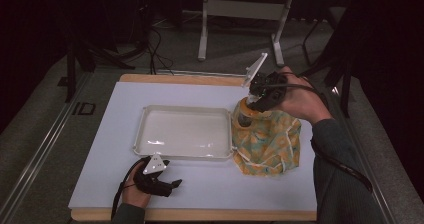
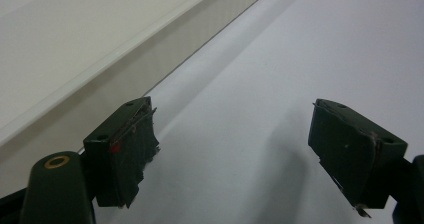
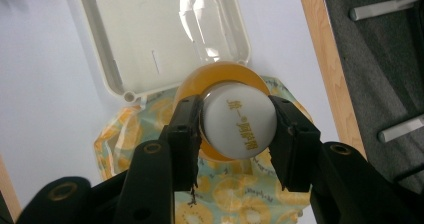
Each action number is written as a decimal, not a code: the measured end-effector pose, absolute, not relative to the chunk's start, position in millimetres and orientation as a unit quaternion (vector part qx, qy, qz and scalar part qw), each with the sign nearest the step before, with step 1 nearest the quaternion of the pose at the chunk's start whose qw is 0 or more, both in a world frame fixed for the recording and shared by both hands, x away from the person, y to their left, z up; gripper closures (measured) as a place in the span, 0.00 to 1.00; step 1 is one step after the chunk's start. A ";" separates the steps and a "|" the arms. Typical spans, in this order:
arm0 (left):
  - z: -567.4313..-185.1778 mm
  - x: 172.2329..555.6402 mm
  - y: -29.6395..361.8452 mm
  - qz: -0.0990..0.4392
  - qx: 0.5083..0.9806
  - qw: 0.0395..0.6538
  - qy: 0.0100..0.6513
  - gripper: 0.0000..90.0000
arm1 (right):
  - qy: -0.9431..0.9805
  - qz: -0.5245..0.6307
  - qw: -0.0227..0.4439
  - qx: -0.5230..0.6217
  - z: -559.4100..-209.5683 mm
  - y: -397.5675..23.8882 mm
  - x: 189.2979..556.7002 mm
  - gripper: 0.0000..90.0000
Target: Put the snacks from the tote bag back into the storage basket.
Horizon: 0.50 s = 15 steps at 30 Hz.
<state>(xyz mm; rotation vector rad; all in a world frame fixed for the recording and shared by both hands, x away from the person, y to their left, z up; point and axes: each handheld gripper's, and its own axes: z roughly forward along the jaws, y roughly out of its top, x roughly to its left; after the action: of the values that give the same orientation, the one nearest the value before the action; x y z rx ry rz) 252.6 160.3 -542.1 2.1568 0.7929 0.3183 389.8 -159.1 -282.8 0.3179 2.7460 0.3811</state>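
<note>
Right now the right gripper (image 3: 239, 129) is clamped on the white cap (image 3: 240, 124) of an orange bottle (image 1: 245, 115), which stands in the patterned cloth bag (image 1: 267, 141) just beside the white tray (image 1: 182, 133). Down at the table's near edge, the left gripper (image 2: 232, 149) rests with jaws spread wide, nothing between them.

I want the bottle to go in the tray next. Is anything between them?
Nothing visible. The right gripper holds the bottle by its cap above the patterned bag, right beside the tray, whose near rim is unobstructed.
</note>
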 end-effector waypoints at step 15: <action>-542.0 252.6 160.3 0.126 0.853 0.399 0.312 0.21 | 0.971 0.140 0.167 0.097 -284.2 -140.9 385.7 0.65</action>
<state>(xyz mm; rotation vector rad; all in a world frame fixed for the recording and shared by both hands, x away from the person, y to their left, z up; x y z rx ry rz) 252.6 160.3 -542.0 2.1589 0.7896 0.3177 385.7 -140.9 -284.2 0.2773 2.7642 0.3979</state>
